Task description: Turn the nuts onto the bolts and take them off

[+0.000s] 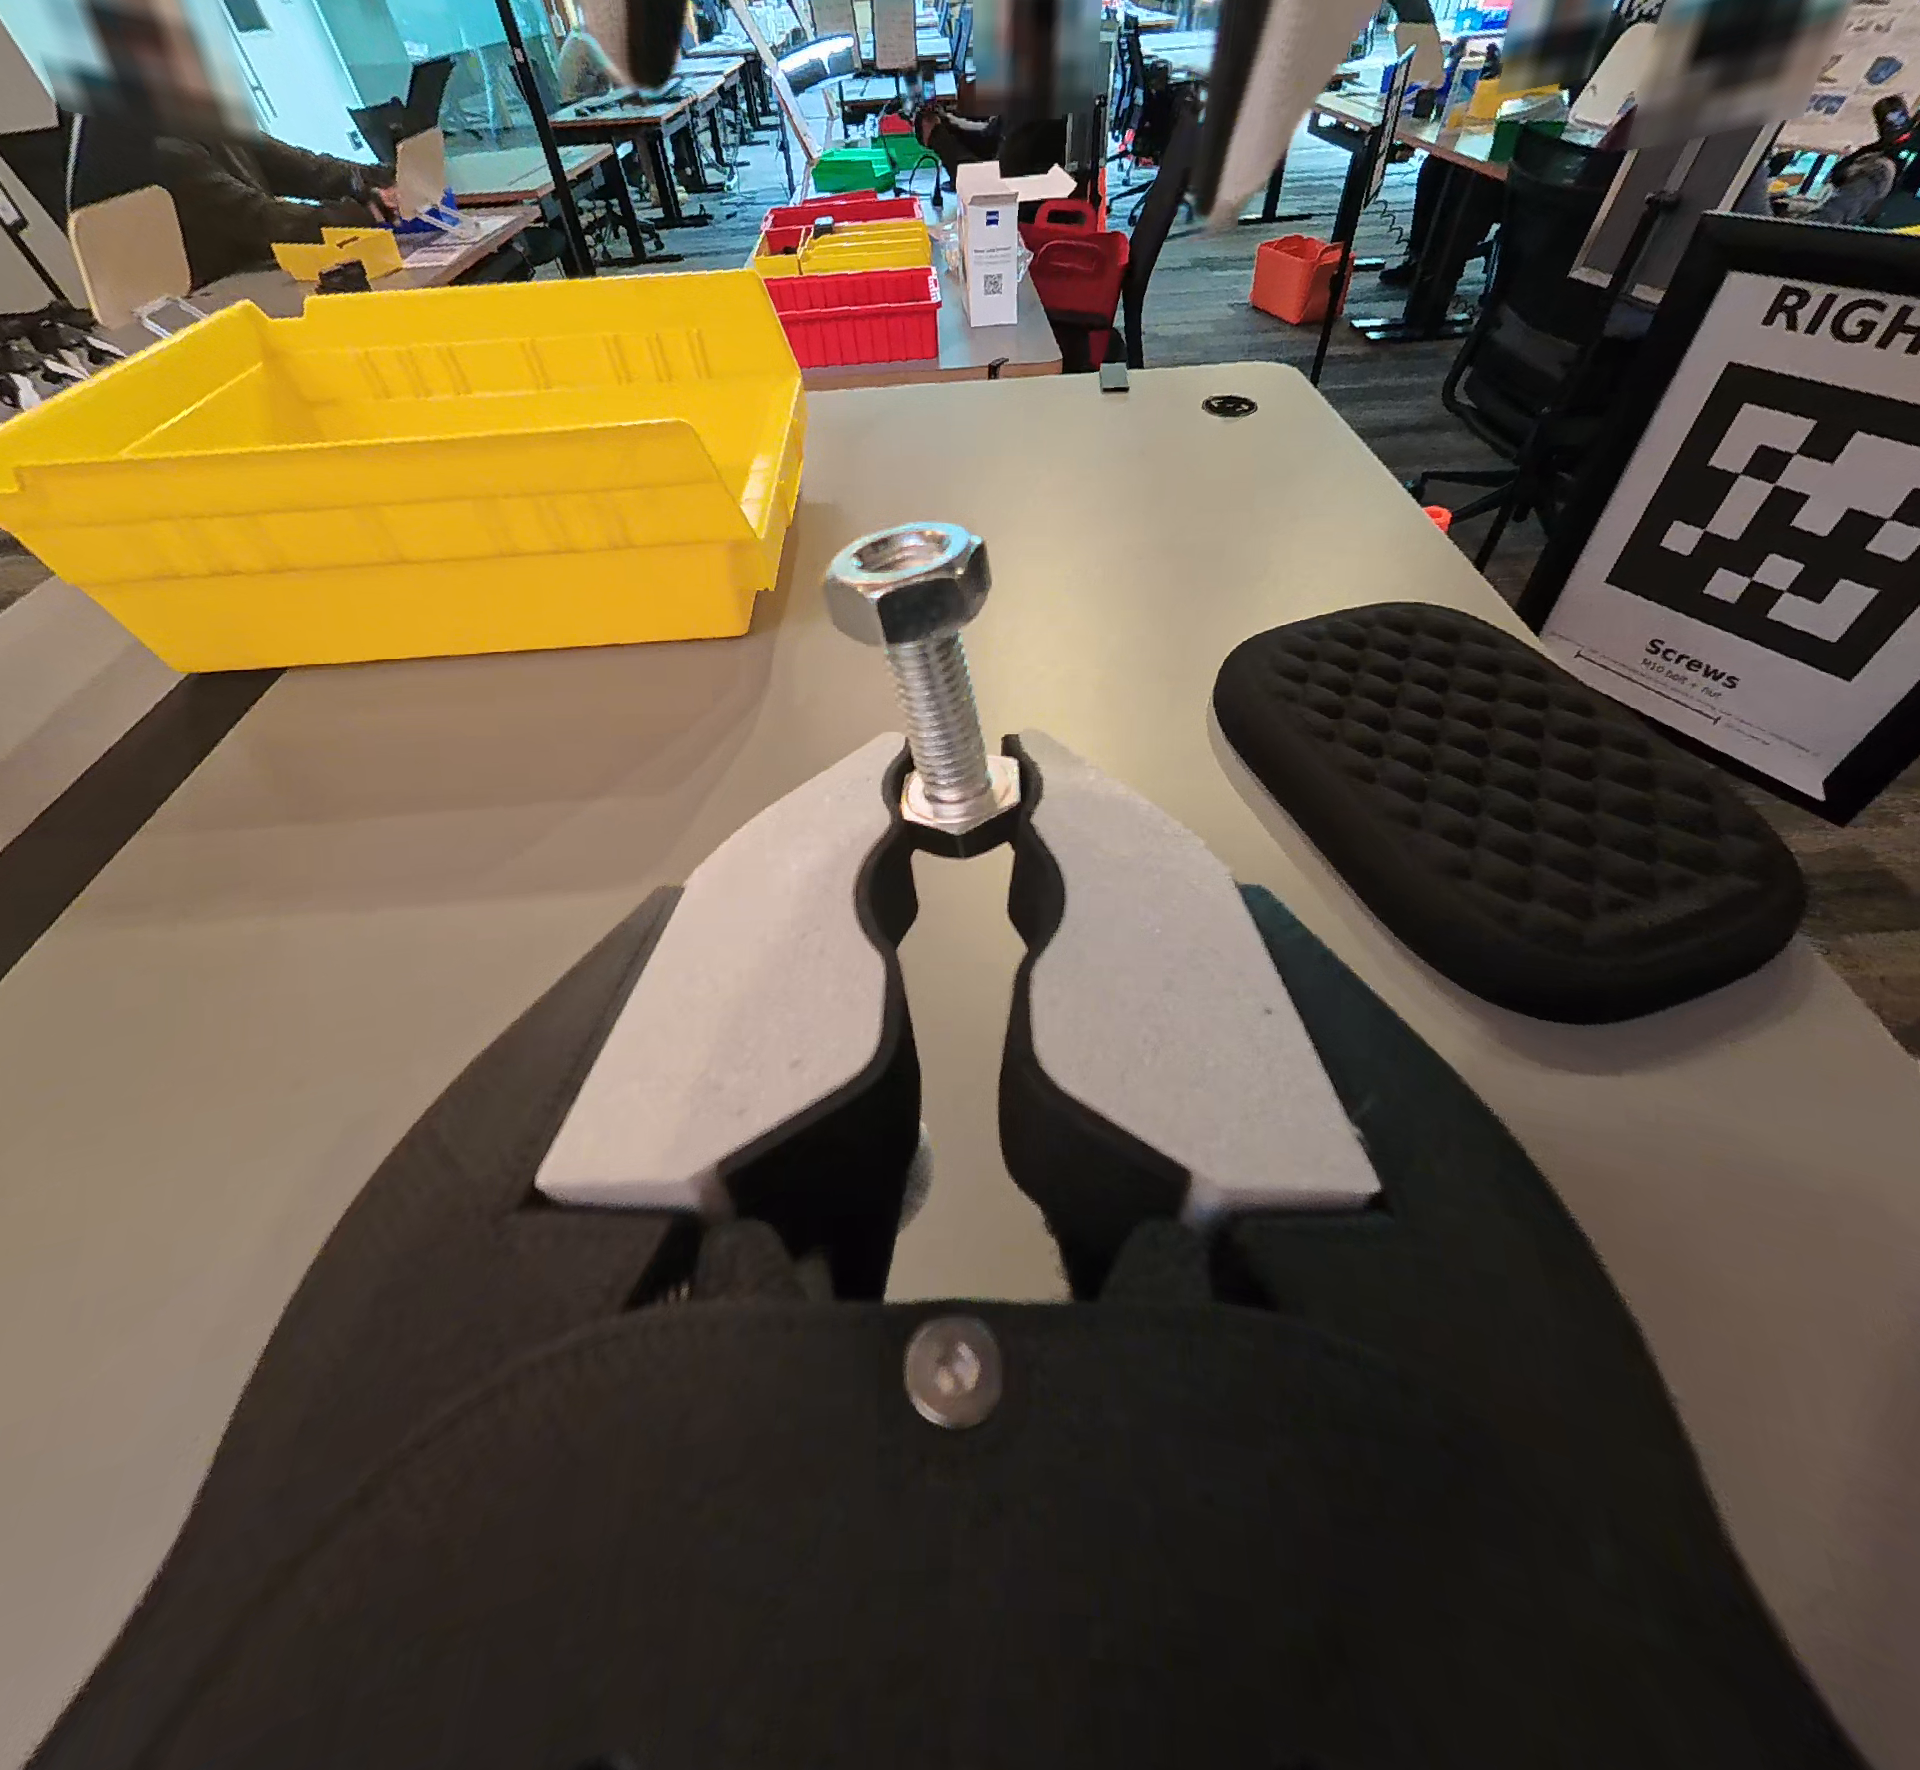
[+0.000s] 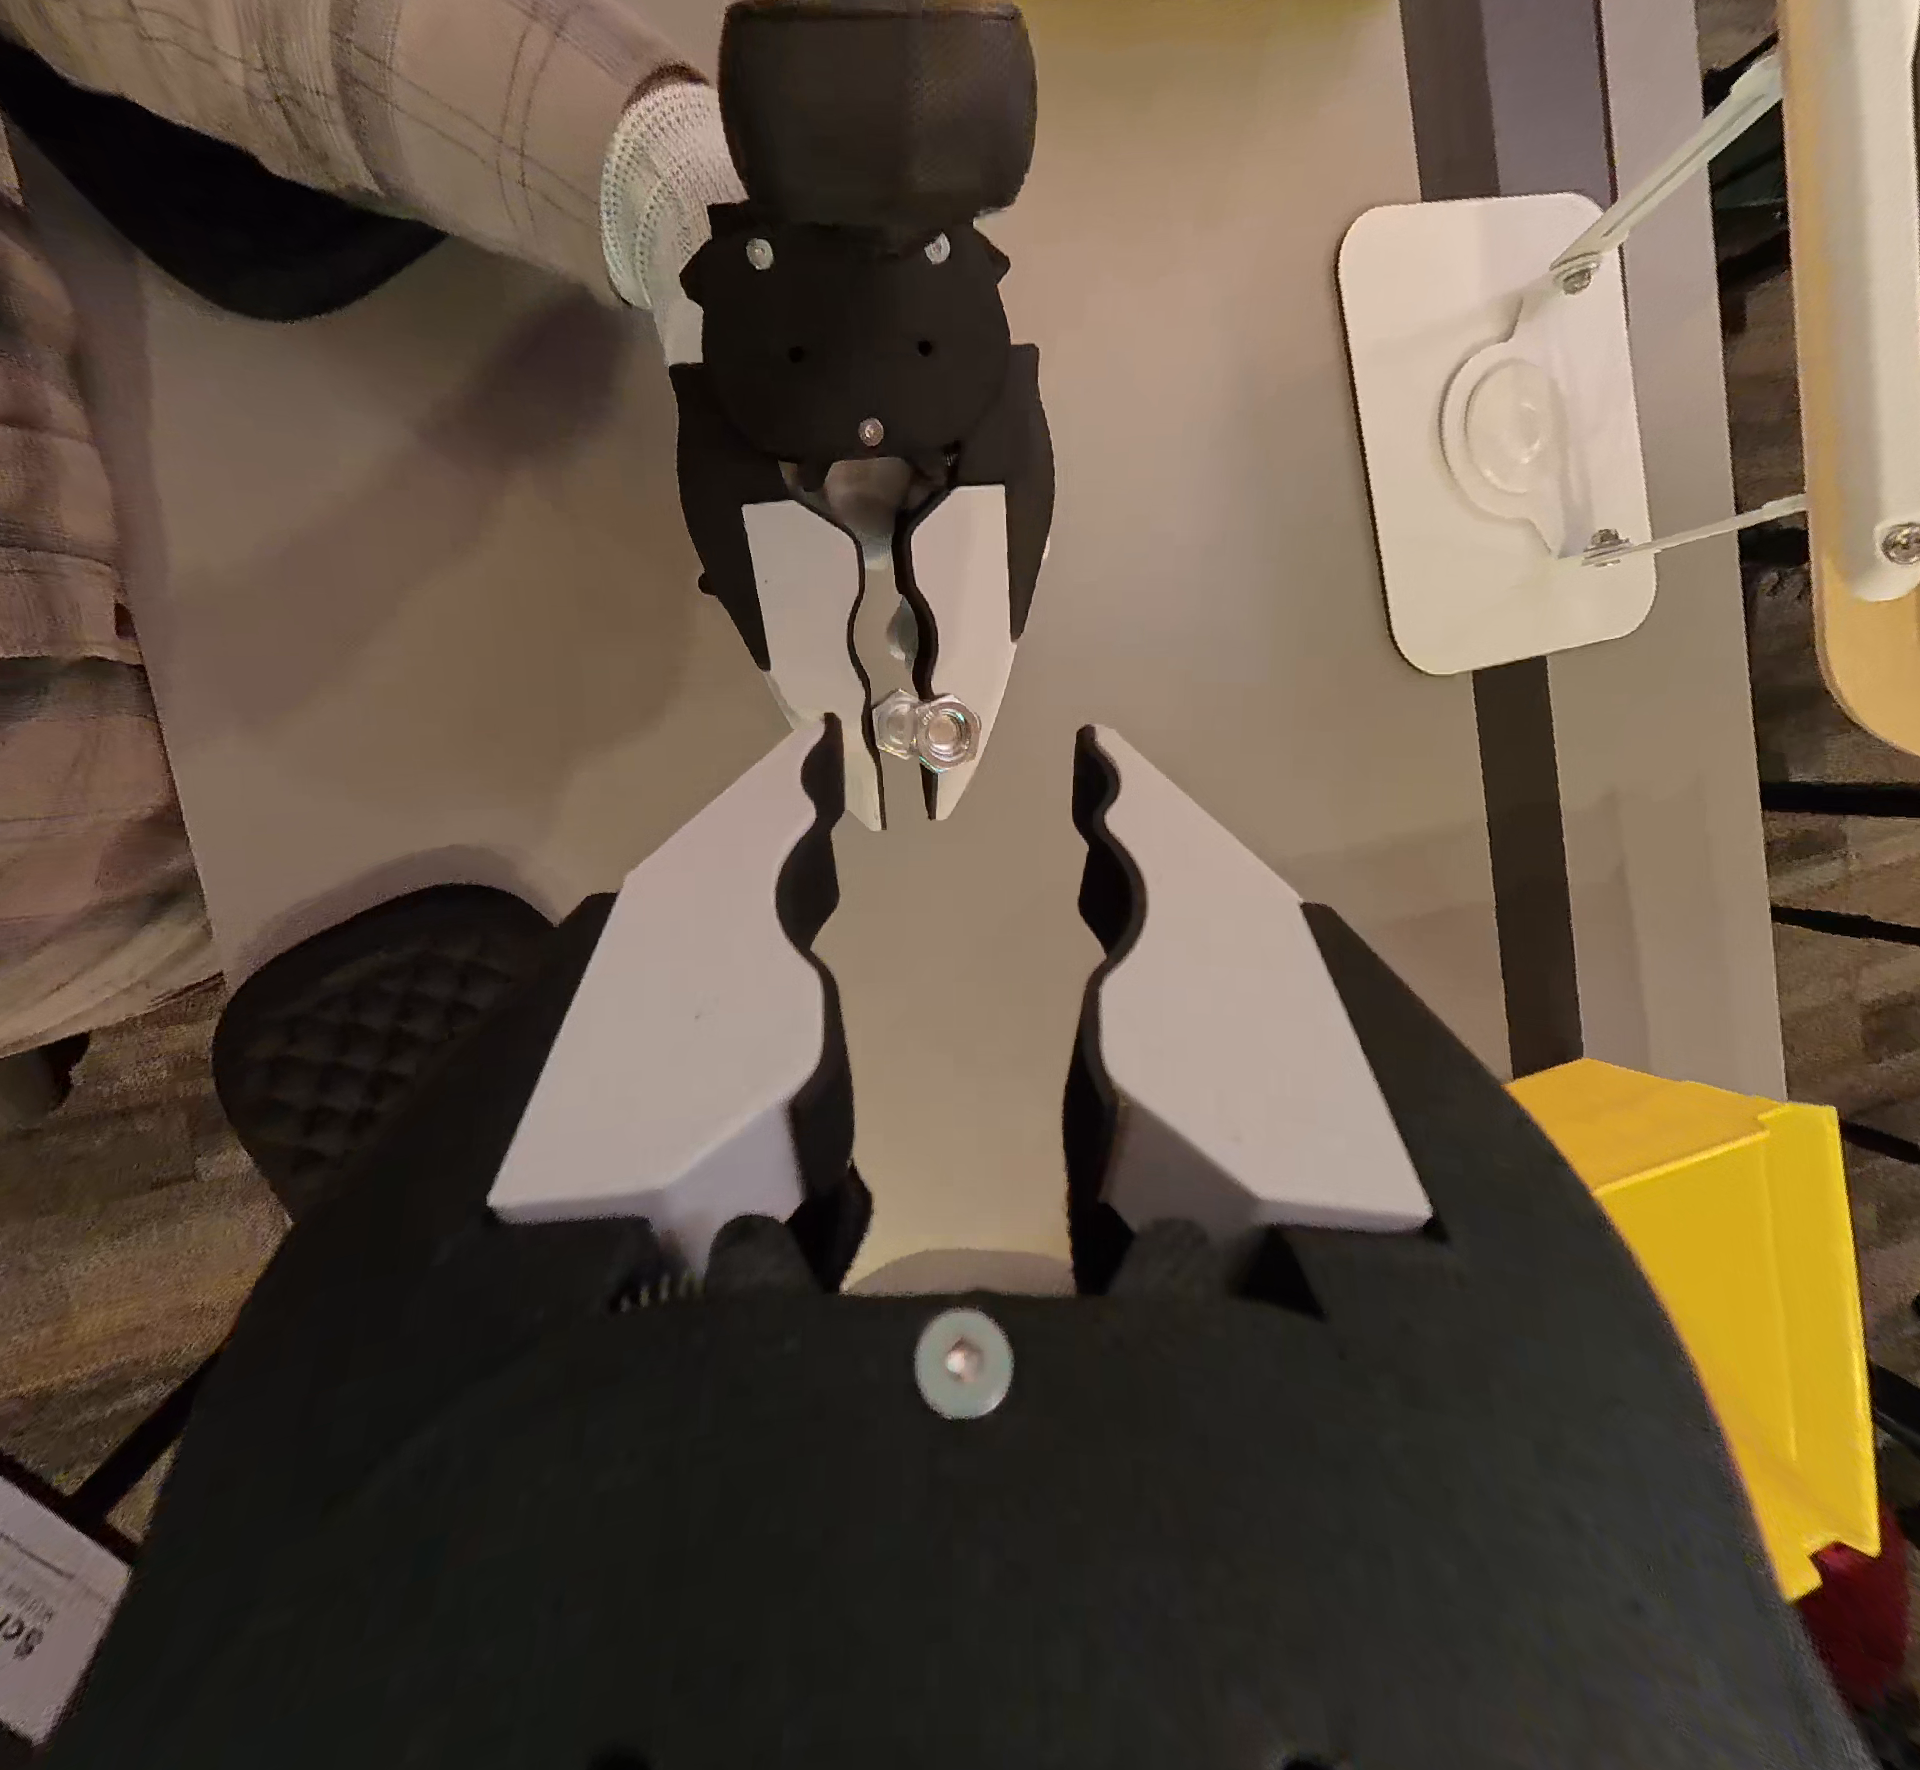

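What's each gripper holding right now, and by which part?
The left gripper clamps the bolt by its hex head, nut at the top. The right gripper is open, holding nothing.

Bolt [image 1: 940, 733] was silver, zinc-bright, fully threaded shank, standing close to upright with a slight lean left at the top in the left wrist view. Hex head was down, pinched at the tips of the left gripper [image 1: 961, 801], above the grey table [image 1: 520, 837]. Nut [image 1: 907, 580] was silver hex, sitting on the bolt's top end, bore facing up, shank threads bare below it down to the head. In the right wrist view the same pair showed end-on from above: nut [image 2: 943, 740] just beside the bolt head [image 2: 896, 723], both at the left gripper's [image 2: 902, 790] tips.
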### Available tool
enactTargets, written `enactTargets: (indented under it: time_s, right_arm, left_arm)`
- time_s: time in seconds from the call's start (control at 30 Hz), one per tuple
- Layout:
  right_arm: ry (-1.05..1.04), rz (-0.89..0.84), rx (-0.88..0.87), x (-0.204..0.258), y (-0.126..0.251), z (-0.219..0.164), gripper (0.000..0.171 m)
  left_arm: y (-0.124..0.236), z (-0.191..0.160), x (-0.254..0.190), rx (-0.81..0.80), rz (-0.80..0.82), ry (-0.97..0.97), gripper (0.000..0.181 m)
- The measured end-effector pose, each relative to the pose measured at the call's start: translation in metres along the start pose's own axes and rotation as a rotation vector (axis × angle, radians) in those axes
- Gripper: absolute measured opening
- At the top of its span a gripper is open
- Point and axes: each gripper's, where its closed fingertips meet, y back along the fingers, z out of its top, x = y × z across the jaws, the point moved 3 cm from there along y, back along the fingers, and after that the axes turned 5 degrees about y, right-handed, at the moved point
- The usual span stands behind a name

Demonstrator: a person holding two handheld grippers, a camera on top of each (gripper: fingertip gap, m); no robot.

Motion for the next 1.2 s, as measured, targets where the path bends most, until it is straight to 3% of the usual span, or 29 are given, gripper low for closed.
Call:
enactTargets:
  time_s: [0.4, 0.53, 0.87, 1.2]
  right_arm:
    - [0.204, 0.12, -0.039, 0.011, -0.002, 0.003, 0.045]
    - [0.421, 0.167, -0.092, 0.021, 0.003, 0.009, 0.041]
    - [0.896, 0.17, 0.054, 0.034, -0.006, 0.009, 0.04]
    - [0.974, 0.262, -0.019, 0.042, -0.015, 0.025, 0.029]
  left_arm:
    - [0.007, -0.004, -0.003, 0.014, -0.08, 0.028, 0.014]
    - [0.012, -0.006, -0.006, 0.013, -0.15, 0.052, 0.014]
    - [0.024, -0.008, -0.02, 0.022, -0.282, 0.028, 0.014]
    - [0.039, 0.003, -0.047, 0.009, -0.427, -0.073, 0.014]
